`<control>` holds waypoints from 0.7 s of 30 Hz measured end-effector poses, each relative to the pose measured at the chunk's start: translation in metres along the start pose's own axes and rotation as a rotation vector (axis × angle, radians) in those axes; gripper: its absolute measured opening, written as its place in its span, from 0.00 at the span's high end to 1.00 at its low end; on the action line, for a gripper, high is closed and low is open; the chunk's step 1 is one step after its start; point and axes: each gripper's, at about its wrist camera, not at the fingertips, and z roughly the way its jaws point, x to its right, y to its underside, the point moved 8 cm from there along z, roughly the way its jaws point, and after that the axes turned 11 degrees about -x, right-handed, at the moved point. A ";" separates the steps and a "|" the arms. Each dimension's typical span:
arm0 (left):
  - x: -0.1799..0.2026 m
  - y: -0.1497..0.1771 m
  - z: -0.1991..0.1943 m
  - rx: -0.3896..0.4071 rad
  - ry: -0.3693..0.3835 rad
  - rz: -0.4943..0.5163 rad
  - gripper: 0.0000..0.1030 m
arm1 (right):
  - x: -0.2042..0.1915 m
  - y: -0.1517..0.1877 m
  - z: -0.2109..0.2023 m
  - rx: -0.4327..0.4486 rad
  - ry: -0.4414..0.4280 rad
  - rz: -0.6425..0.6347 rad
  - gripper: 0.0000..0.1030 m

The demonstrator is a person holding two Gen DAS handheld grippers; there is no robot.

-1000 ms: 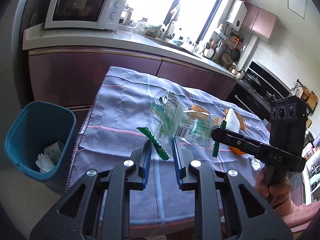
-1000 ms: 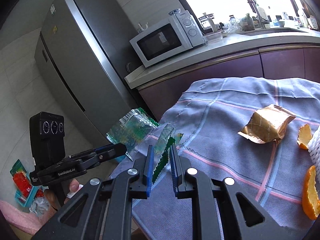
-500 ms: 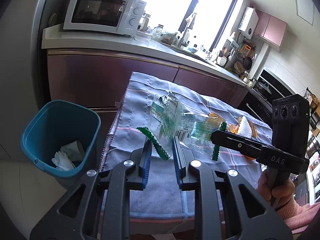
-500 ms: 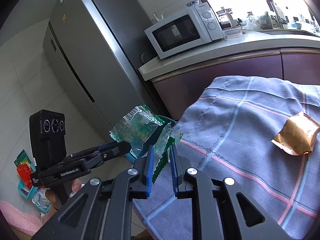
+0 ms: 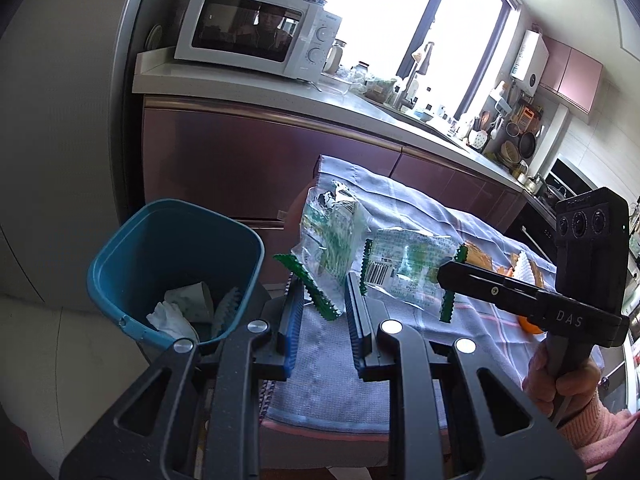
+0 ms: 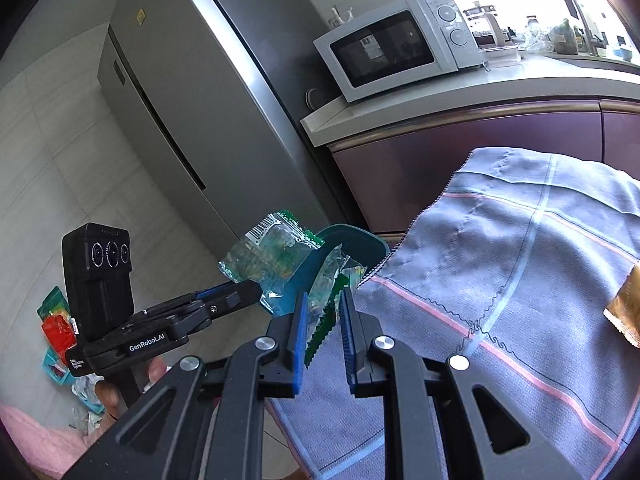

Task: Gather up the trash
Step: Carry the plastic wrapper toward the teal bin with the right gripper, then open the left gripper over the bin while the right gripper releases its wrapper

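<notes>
Tablecloth edge (image 5: 320, 412) beside open bin (image 5: 168, 248)

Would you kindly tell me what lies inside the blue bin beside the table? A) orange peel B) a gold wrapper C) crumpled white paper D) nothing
C: the left wrist view looks into the blue bin, where crumpled white paper lies at the bottom; the gold wrapper is on the tablecloth.

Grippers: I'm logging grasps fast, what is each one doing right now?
Left gripper: closed on a clear green wrapper.
Right gripper: closed on another green wrapper.
</notes>
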 end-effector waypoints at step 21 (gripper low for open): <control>-0.063 -0.003 0.005 -0.003 -0.095 -0.105 0.79 | -0.020 -0.026 0.064 -0.098 -0.030 -0.048 0.86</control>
